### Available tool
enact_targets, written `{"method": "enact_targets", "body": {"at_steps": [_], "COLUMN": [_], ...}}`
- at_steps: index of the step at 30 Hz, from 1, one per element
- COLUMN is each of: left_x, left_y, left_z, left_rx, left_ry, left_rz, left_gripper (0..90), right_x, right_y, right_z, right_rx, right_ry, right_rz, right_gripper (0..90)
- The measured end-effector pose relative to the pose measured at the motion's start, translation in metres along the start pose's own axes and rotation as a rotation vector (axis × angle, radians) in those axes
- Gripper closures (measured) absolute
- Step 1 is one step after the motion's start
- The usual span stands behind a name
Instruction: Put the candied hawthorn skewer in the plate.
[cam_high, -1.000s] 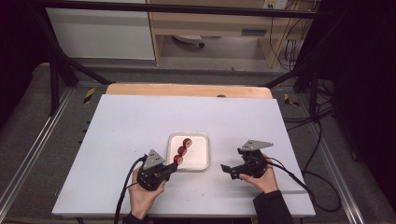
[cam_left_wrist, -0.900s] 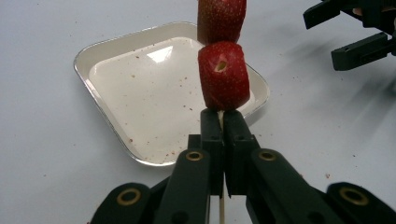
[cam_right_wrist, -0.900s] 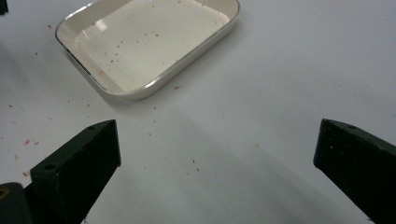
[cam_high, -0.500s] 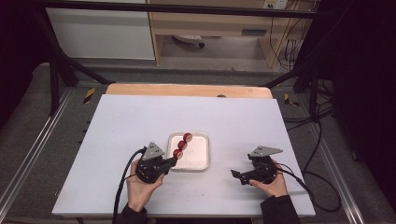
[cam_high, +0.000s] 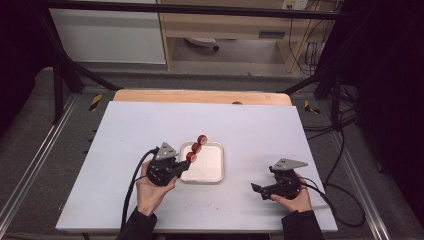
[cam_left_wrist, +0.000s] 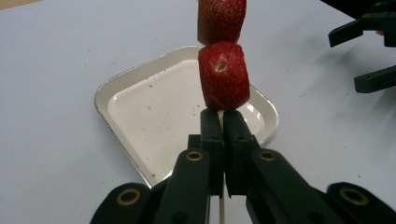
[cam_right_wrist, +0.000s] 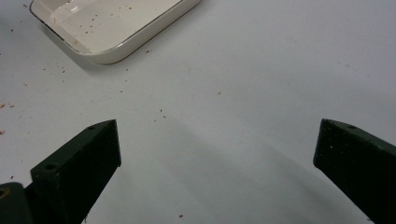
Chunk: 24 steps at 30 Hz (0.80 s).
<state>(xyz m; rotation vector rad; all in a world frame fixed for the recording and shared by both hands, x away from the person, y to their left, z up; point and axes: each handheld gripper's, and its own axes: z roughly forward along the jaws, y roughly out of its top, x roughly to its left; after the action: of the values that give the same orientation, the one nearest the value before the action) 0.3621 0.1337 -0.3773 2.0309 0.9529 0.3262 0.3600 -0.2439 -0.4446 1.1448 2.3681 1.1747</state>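
High view showed me the left tongs (cam_high: 181, 168) clenched on the thin wooden stick of a strawberry skewer (cam_high: 195, 148), which stood lifted above the white tray (cam_high: 212, 170) rather than lying in it. From those tongs the skewer ran up and away from the person, leaning toward the far right, three red pieces strung along that one long axis with the lowest piece sitting just beyond the jaw tips. In the left gripper view the stick (cam_left_wrist: 220, 119) was pinched between the two black jaws, the nearest strawberry piece (cam_left_wrist: 223, 74) touching or almost touching their tips, the tray below and behind it. The right tongs (cam_high: 257, 189) lay low on the counter (cam_high: 150, 120), well apart to the right of the tray, jaws released and spread wide with nothing between them, pointing left toward the tray. By my judgement the left hand was the nearer by far, and any pull on the fruit would have to run along the stick. The counter was a plain white sheet, speckled with small red crumbs near the tray; beyond it I saw a wooden edge, dark frame posts, grey floor and cables.
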Motion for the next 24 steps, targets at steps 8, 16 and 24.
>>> {"method": "enact_targets", "body": {"at_steps": [8,16,24], "left_x": [0.006,0.008,0.008], "left_y": [0.012,0.017,0.014], "left_z": [0.015,0.035,0.055], "left_rx": [0.054,0.115,0.182], "left_ry": [0.021,0.046,0.062], "left_rz": [0.011,0.032,0.050], "left_gripper": [87.9,87.8,87.9], "right_x": [-0.002,-0.003,-0.003], "right_y": [-0.003,-0.004,-0.005], "right_z": [0.000,0.001,0.001], "right_rx": [0.005,0.004,0.000], "right_ry": [-0.002,0.001,0.002], "right_rz": [0.008,0.000,0.001], "right_gripper": [1.4,1.4,1.5]}}
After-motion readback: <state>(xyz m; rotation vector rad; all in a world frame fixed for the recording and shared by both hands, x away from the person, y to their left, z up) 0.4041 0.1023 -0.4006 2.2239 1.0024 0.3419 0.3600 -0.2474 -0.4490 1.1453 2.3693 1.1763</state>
